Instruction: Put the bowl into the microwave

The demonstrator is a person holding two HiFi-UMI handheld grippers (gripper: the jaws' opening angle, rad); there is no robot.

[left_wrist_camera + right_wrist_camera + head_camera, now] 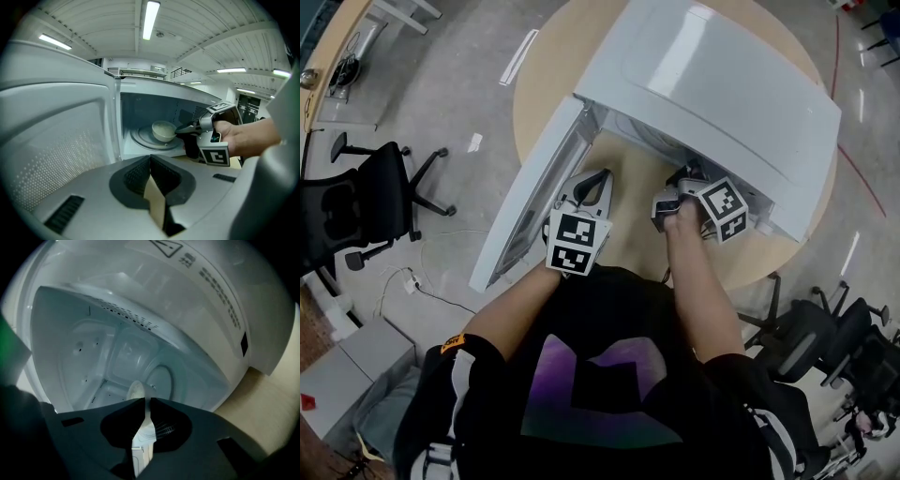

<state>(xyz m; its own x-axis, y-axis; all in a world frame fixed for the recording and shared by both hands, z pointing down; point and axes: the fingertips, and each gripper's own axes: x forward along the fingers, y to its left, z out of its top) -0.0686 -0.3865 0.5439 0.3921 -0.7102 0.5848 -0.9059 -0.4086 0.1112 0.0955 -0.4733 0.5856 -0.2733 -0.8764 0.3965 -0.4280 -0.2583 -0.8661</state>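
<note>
Microwave [712,84] on table [542,94], door [530,202] wide open. Right gripper [182,129] reaches inside, jaws clamped on the rim of the bowl [161,132], which sits on the turntable [140,139]. Left gripper [596,180] sits by the door, jaws closed on nothing.

Bright ceiling strip lights [151,18] overhead; glare on microwave [722,84] top. Gripper views fisheye-warped, dark vignetted corners; right one dim, bluish inside.
</note>
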